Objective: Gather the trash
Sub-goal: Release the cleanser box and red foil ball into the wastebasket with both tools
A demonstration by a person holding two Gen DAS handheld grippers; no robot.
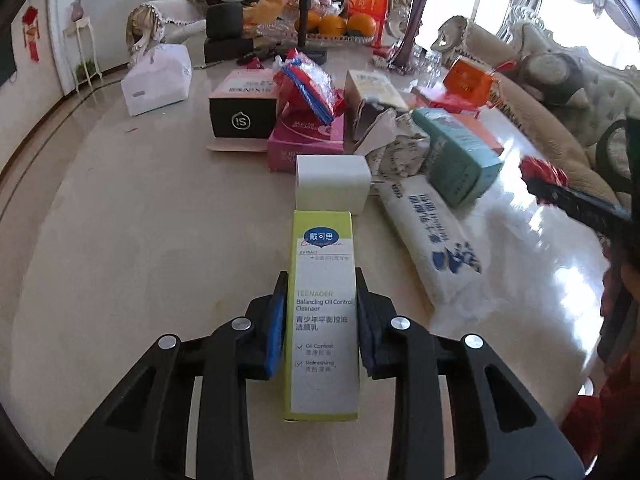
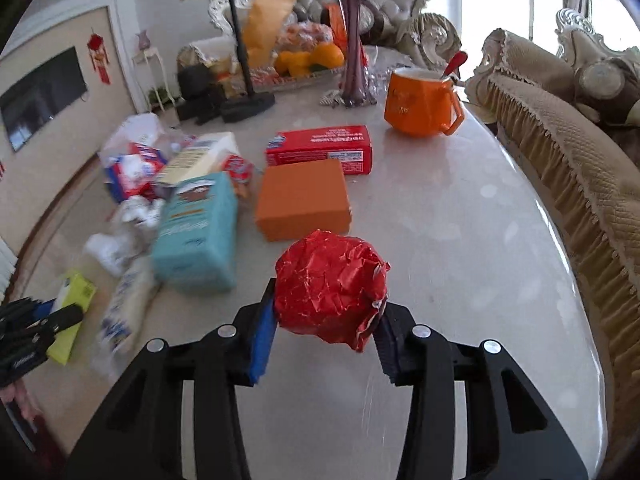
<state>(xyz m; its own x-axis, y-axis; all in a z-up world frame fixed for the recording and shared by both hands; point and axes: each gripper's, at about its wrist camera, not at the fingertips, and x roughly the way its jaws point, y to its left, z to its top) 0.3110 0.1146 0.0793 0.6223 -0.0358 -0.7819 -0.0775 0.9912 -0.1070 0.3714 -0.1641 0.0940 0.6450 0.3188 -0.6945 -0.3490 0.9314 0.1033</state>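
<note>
Left claw (image 1: 322, 312) clamps the green cleanser box (image 1: 322, 320), its far end just short of a white box (image 1: 331, 182) on the desk (image 1: 140, 240). Right claw (image 2: 326, 320) grips a crumpled red wrapper (image 2: 332, 286), just nearer than the orange box (image 2: 303, 199), with a teal box (image 2: 198, 232) left of it.

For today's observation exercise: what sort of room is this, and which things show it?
Most likely a home living room: an ornate fringed sofa beside the marble table, a wall-mounted television, and a fruit tray.
</note>
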